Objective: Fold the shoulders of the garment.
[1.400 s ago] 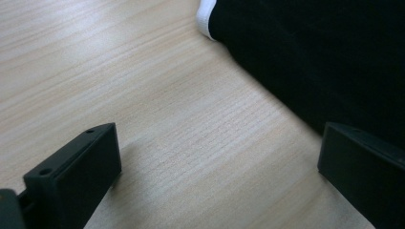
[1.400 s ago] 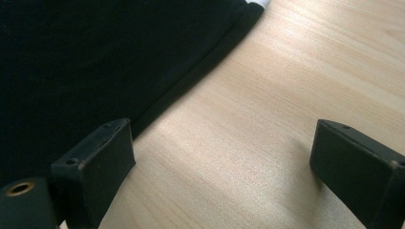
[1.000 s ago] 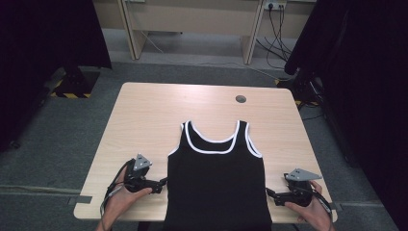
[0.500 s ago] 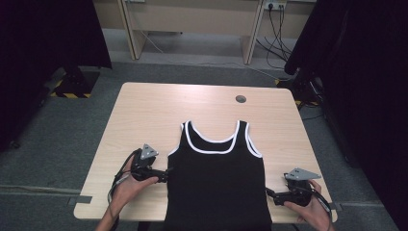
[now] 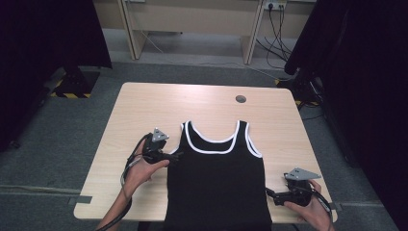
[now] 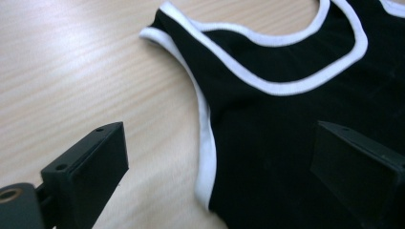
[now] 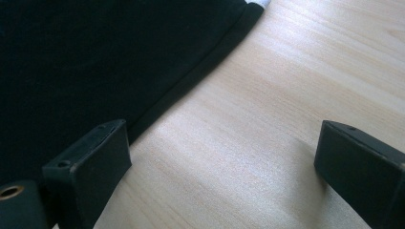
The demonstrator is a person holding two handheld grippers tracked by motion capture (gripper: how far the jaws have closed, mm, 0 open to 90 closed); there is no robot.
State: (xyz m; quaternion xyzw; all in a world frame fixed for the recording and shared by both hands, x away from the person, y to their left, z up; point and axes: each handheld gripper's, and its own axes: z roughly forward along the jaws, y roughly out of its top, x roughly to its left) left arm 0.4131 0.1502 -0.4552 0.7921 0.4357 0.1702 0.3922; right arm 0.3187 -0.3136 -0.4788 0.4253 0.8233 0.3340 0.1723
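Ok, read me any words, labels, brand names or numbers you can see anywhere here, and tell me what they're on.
There are none to read: the black tank top is plain with white trim, the wooden table is bare, and the left gripper and right gripper carry no legible marking.

Tank top [image 5: 217, 183] flat on table [image 5: 144, 110], near front edge. Left gripper [image 5: 176, 156] at its left armhole; right gripper [image 5: 271, 194] beside its right hem.

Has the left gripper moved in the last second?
Yes. The left gripper has moved up the table and right, to the top's left armhole edge.
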